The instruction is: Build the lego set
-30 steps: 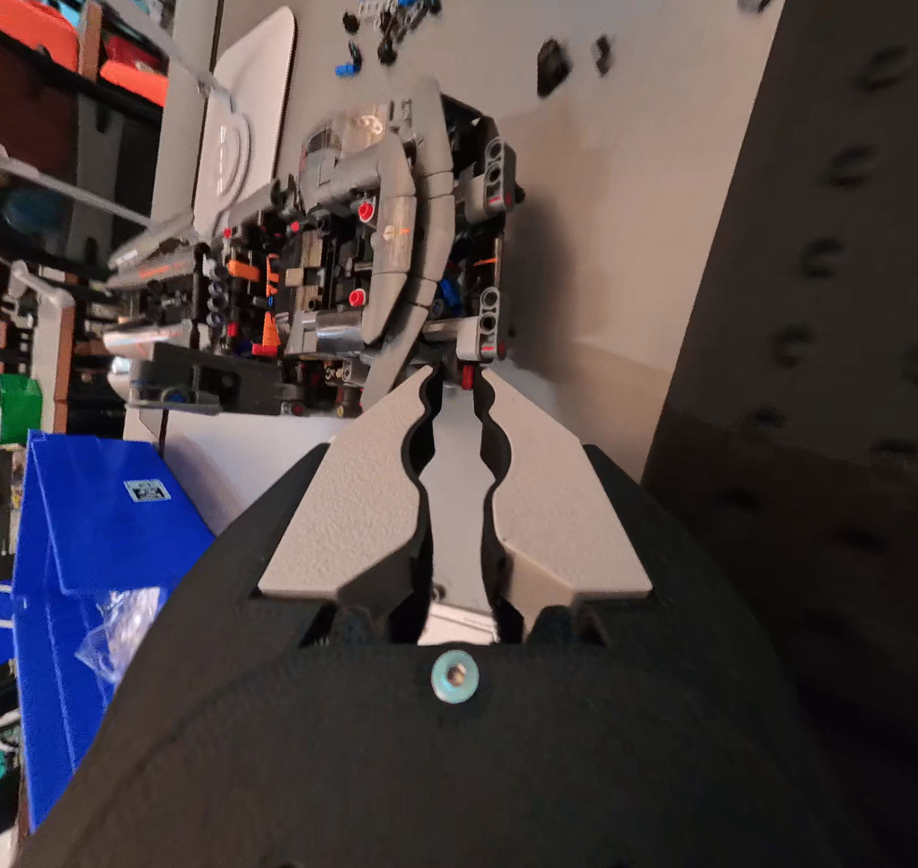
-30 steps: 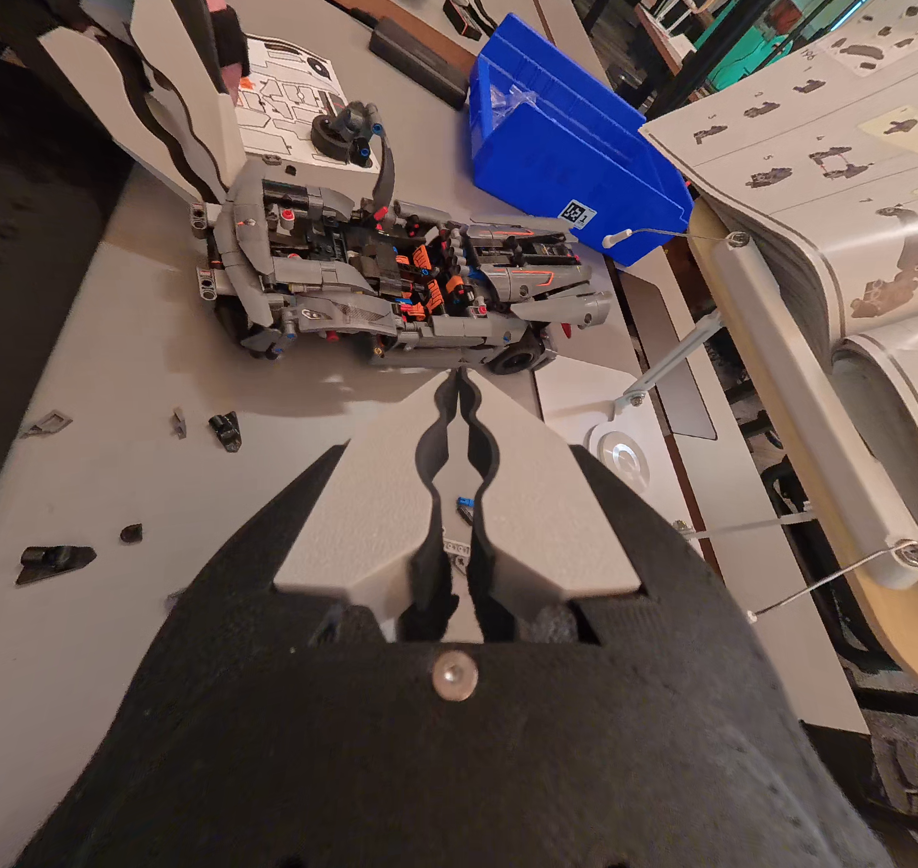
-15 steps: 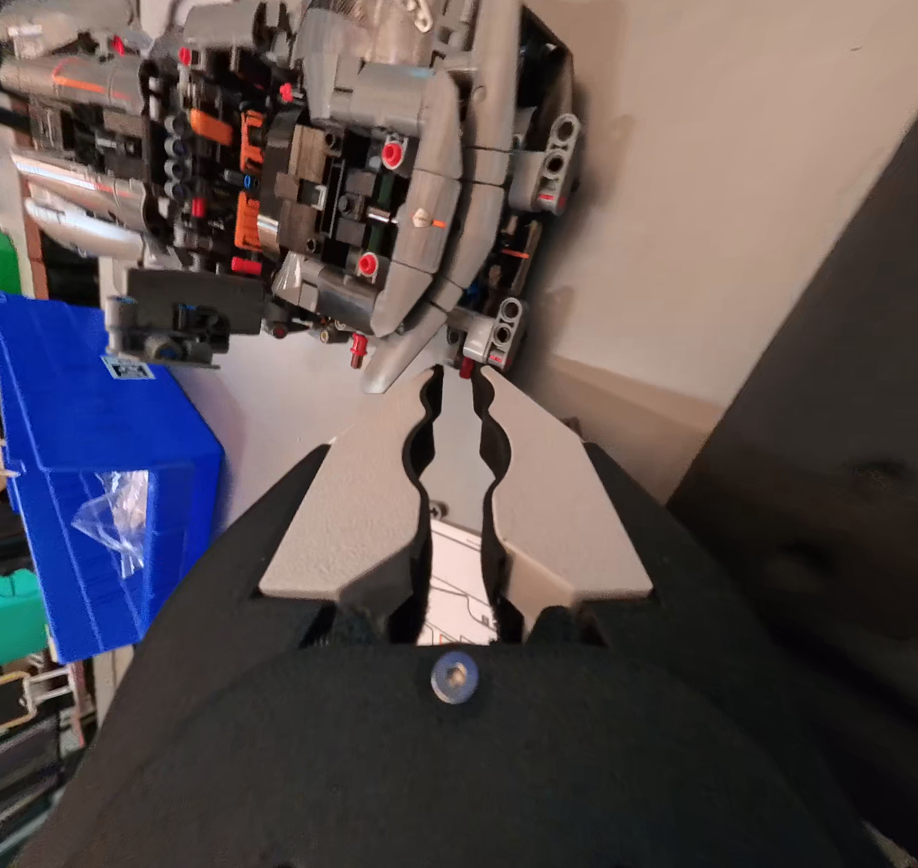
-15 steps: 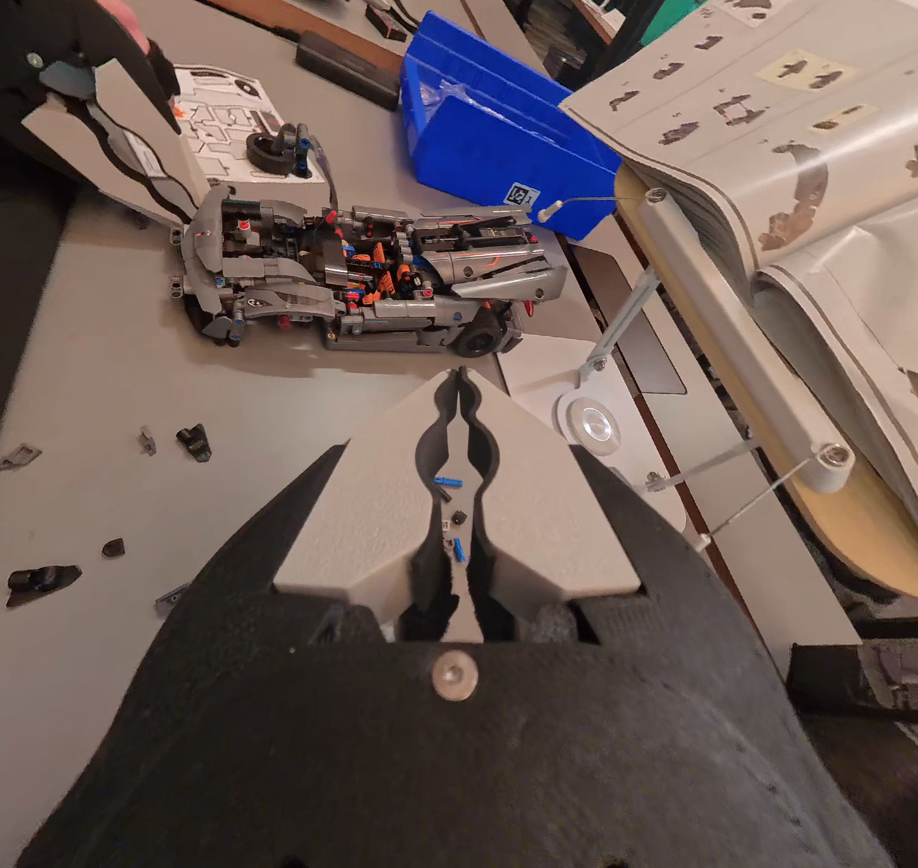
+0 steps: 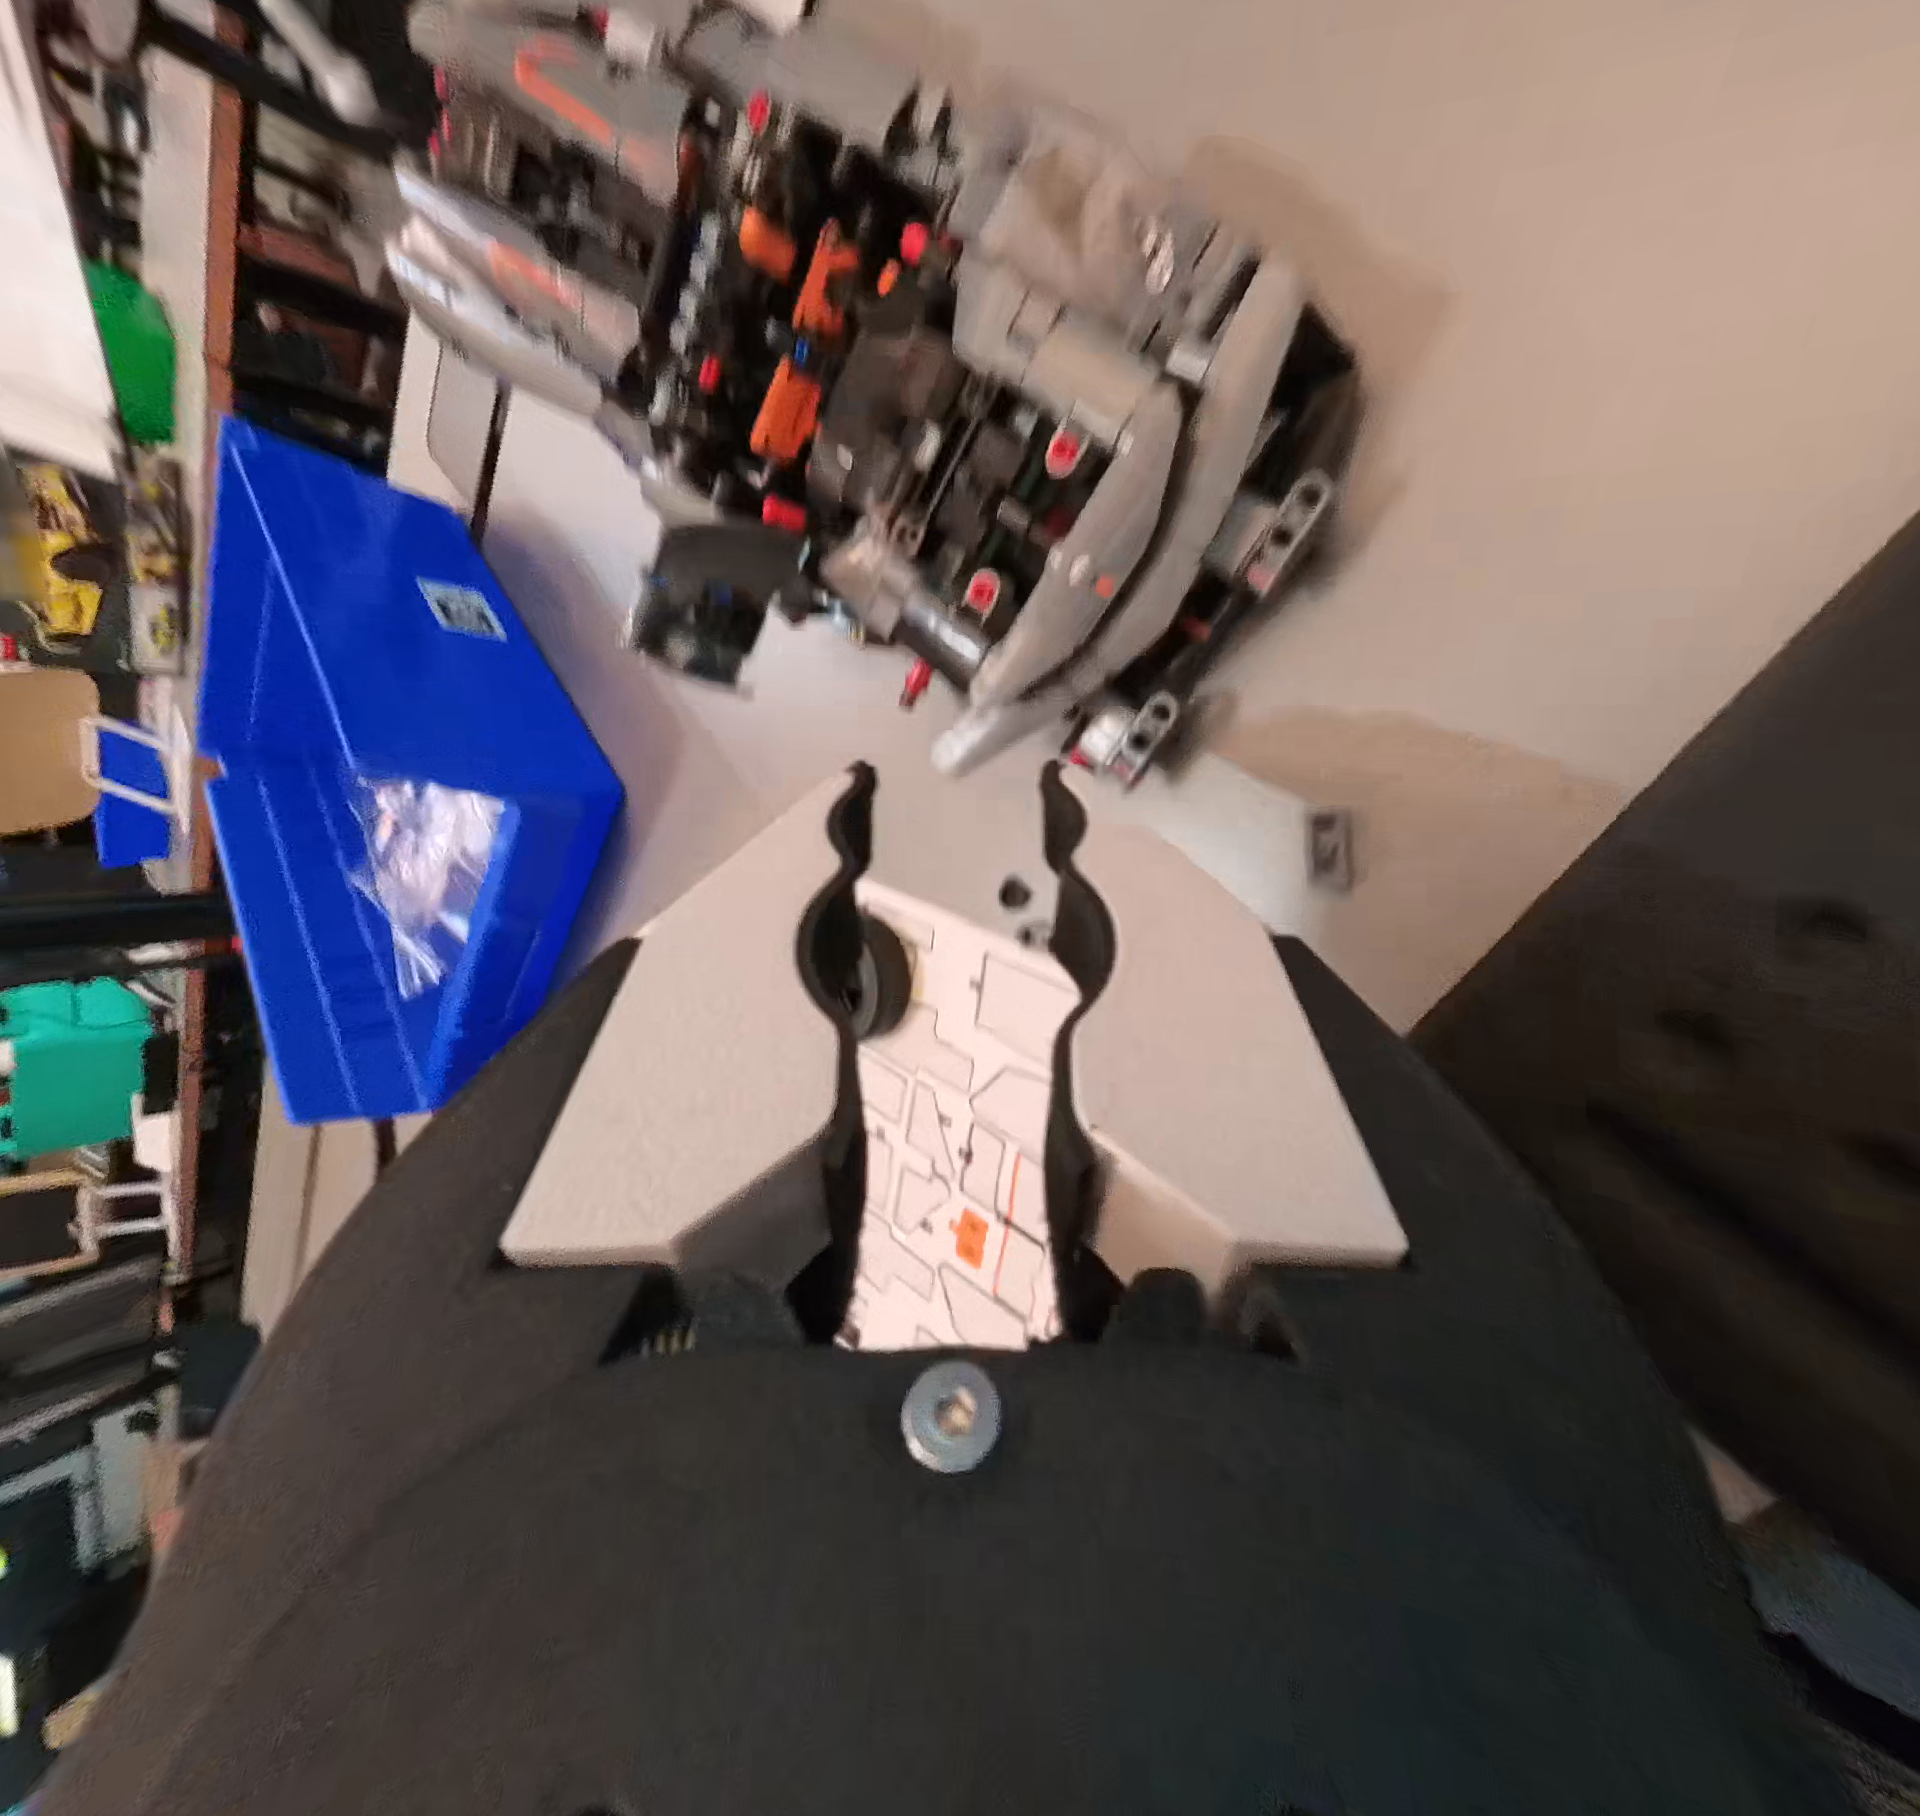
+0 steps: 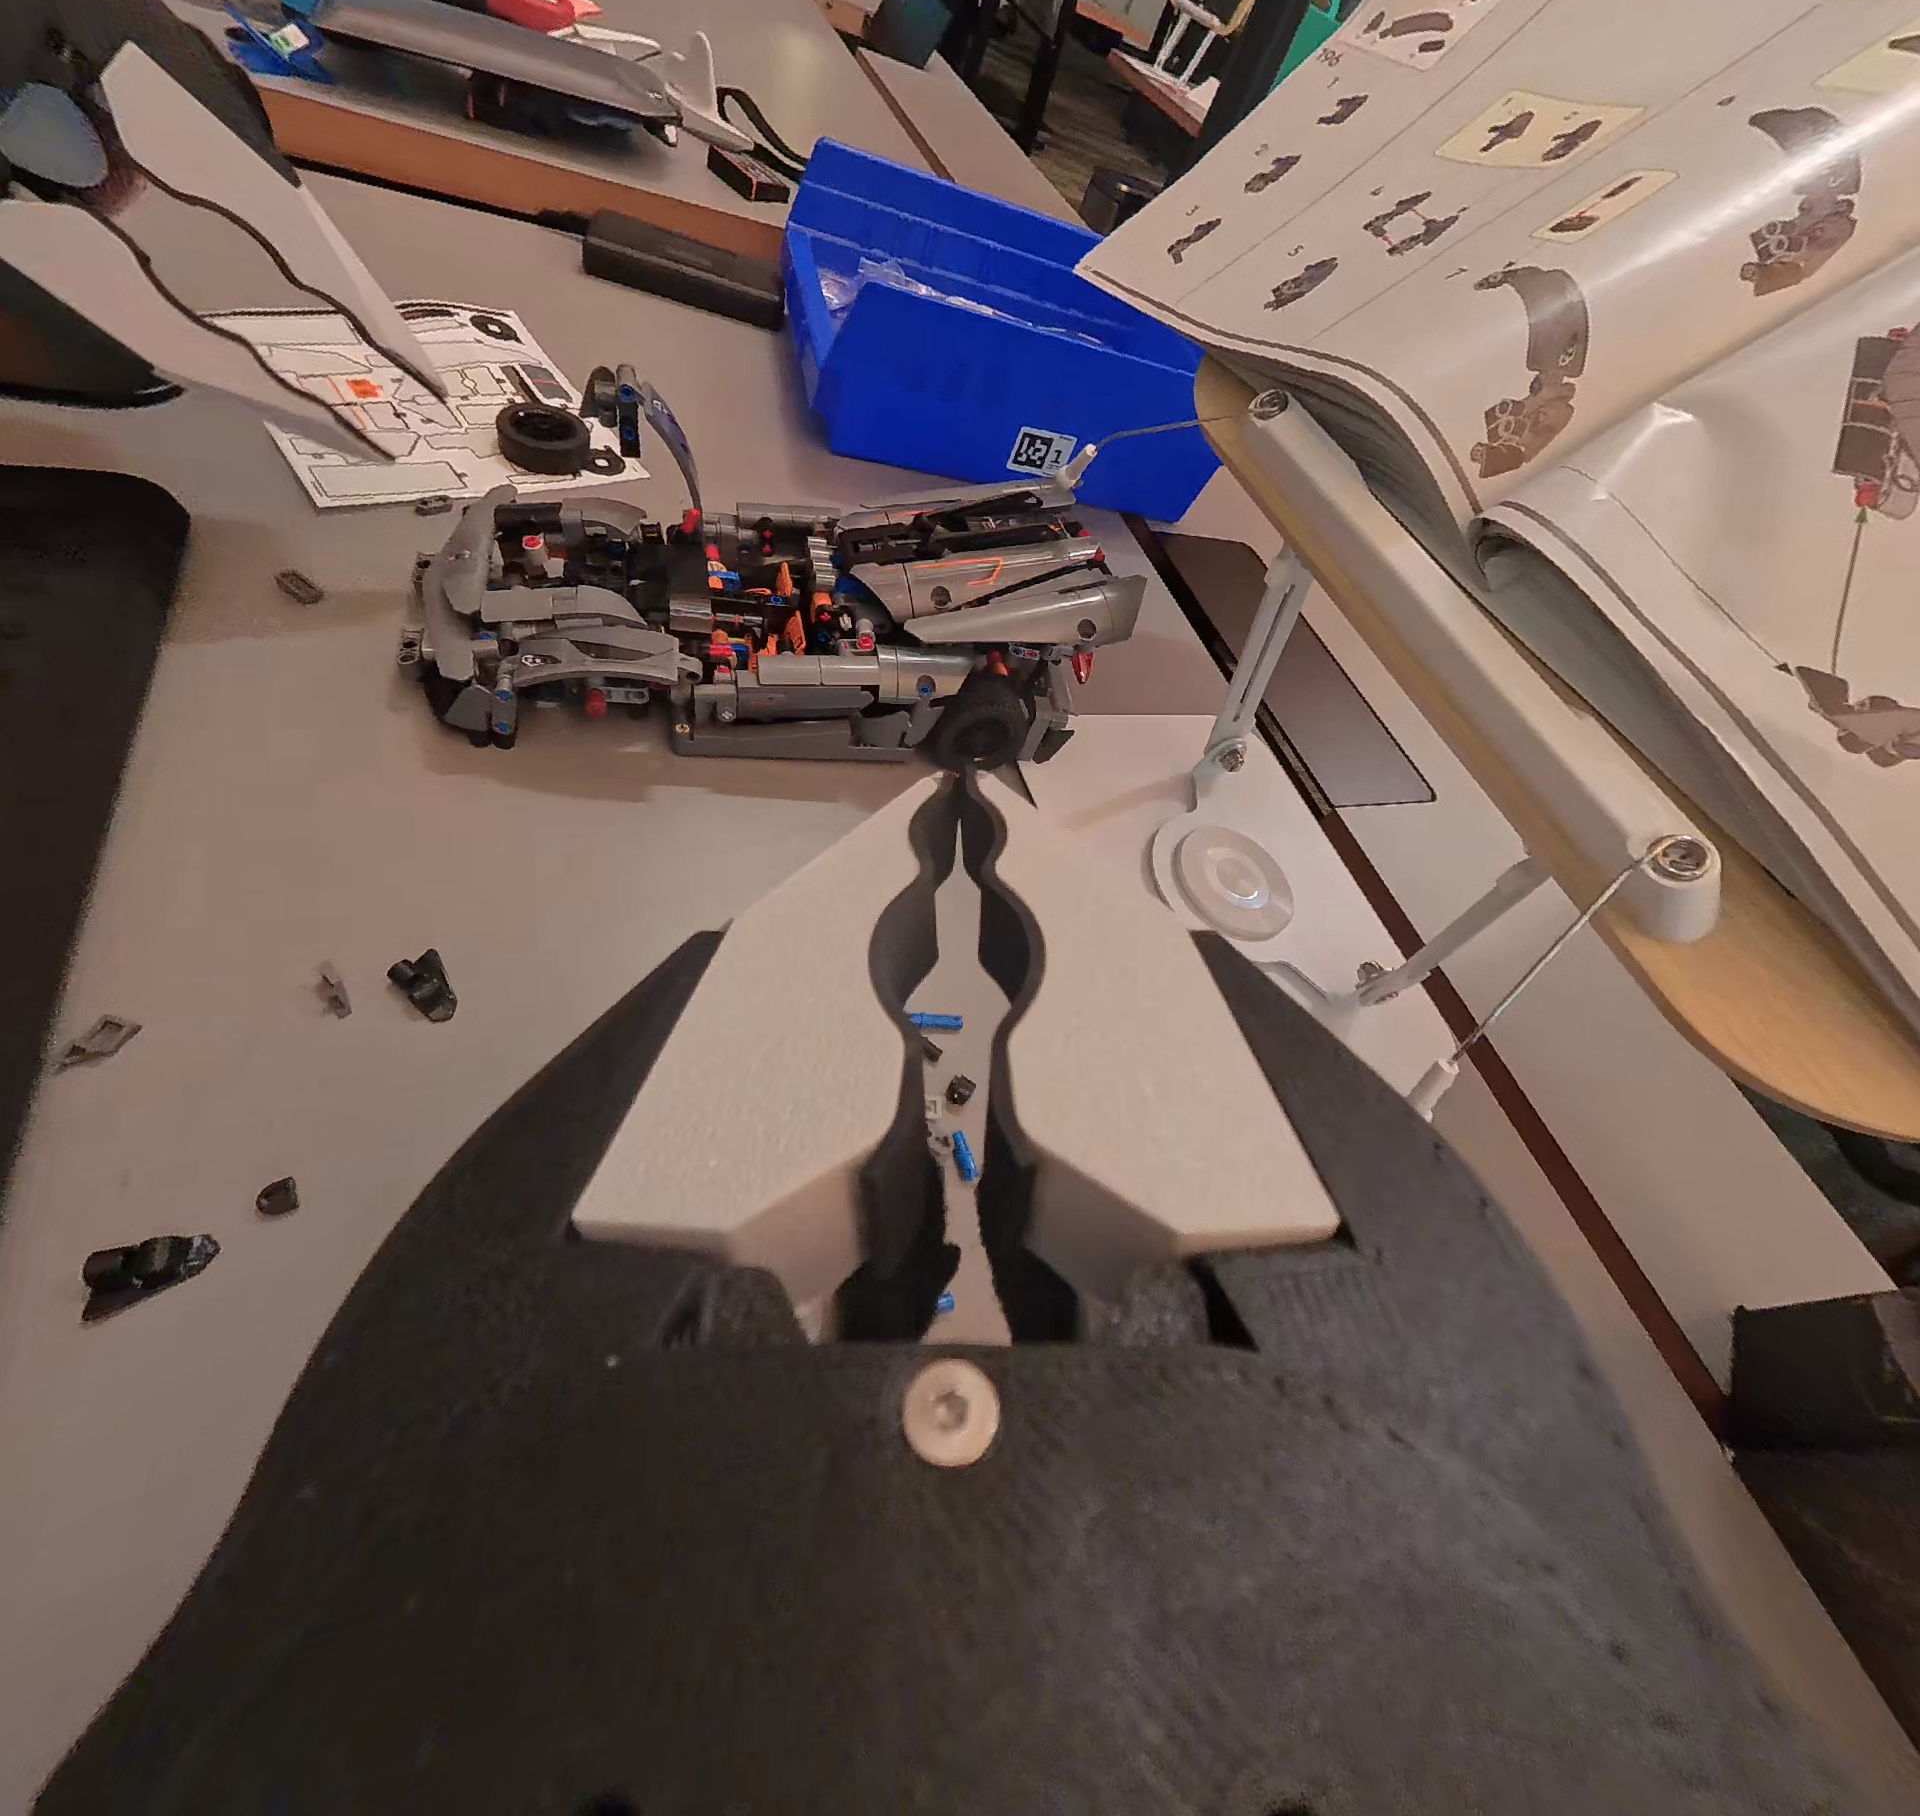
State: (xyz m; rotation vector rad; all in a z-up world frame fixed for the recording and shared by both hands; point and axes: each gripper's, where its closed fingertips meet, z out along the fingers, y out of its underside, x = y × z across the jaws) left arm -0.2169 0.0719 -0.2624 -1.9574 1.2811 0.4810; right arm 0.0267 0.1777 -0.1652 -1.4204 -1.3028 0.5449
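Hovering: left gripper (image 5: 951,779), jaws parted, empty, above the sheet (image 6: 416,395).
Car (image 6: 758,613): on bench, just ahead; long axis crosswise.
Right gripper (image 6: 956,779): jaws closed, empty, beside car's wheel.

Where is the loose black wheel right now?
In the right wrist view, the loose black rubber wheel lies on the white printed sheet, behind the grey brick-built car near its front end, left of the blue plastic bin.
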